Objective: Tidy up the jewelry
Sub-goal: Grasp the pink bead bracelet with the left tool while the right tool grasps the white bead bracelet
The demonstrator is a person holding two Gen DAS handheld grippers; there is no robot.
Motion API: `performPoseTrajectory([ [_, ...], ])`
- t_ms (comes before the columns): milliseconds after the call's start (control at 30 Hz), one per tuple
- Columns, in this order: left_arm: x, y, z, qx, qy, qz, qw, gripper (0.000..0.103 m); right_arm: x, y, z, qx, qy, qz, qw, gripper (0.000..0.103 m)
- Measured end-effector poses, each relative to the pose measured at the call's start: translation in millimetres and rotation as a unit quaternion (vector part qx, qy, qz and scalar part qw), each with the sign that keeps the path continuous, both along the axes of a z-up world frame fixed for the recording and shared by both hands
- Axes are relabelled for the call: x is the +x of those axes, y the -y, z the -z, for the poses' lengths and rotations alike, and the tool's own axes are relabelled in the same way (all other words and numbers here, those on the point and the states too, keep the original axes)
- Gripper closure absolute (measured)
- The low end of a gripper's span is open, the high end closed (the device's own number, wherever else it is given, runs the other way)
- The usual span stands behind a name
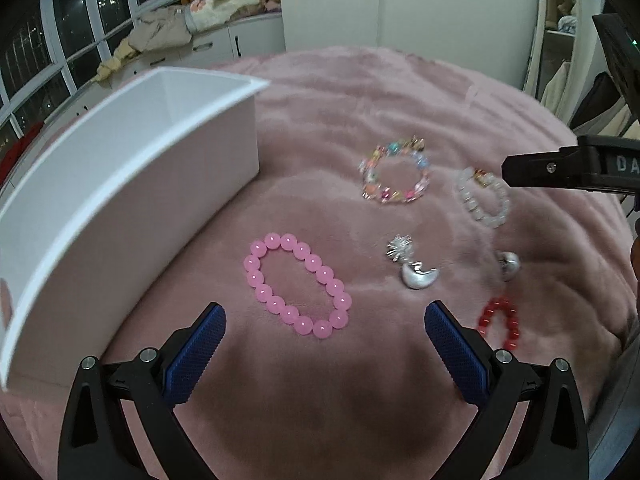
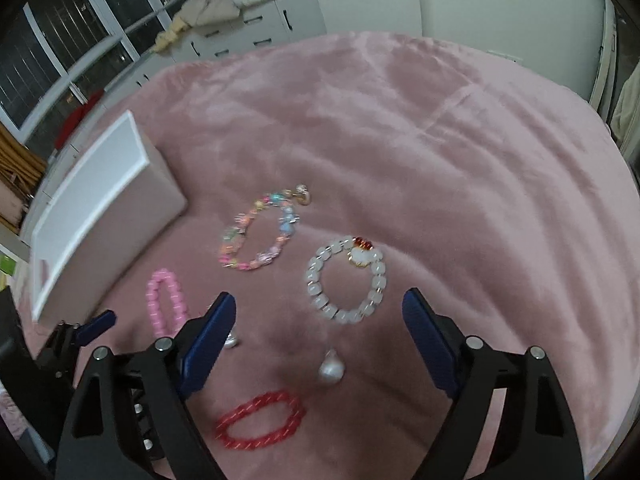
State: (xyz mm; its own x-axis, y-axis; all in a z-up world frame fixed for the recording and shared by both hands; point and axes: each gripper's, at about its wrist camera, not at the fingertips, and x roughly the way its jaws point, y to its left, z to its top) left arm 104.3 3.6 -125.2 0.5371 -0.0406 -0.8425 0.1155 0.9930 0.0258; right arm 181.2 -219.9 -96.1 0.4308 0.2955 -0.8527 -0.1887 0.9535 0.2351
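Several pieces of jewelry lie on a pink blanket [image 1: 360, 92]. In the left wrist view my left gripper [image 1: 324, 322] stands open just above a pink bead bracelet [image 1: 298, 286], with nothing between its pads. Beyond lie a multicolour bracelet [image 1: 394, 176], a clear white bracelet [image 1: 484, 198], a silver moon earring [image 1: 418, 274], a silver ball earring [image 1: 508, 266] and a red bracelet [image 1: 500, 322]. In the right wrist view my right gripper [image 2: 320, 308] is open, and the clear white bracelet [image 2: 346, 280] lies just ahead between its fingers, untouched. The red bracelet [image 2: 258, 420] lies below it.
An open white box [image 1: 120, 200] stands on the blanket at the left, close to the pink bracelet; the right wrist view has that white box [image 2: 100, 208] at its left too. White cabinets and dark windows run behind the bed. The blanket's right half [image 2: 480, 160] is bare.
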Motion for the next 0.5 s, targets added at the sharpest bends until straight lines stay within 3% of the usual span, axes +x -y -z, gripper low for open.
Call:
performPoseTrajectory([
  [200,25,-4,22,-0.004,-0.005,-0.013,0.9999,0.002,26,-13,38,-0.041,-0.014,0.006,0.999,0.025],
  [333,40,-9,40,-0.002,-0.037,-0.031,0.9988,0.017,35,-27,54,-0.075,-0.014,-0.002,0.997,0.032],
  [400,45,-11,46,-0.002,-0.040,-0.036,0.9985,0.020,34,-31,56,-0.085,-0.006,-0.007,0.996,0.040],
  [467,48,-10,47,-0.001,-0.040,-0.037,0.9985,0.026,32,-31,54,-0.084,-0.001,-0.009,0.996,0.062],
  [500,50,-10,47,0.000,-0.041,-0.038,0.9984,0.028,33,-30,55,-0.077,-0.003,-0.010,0.997,0.066],
])
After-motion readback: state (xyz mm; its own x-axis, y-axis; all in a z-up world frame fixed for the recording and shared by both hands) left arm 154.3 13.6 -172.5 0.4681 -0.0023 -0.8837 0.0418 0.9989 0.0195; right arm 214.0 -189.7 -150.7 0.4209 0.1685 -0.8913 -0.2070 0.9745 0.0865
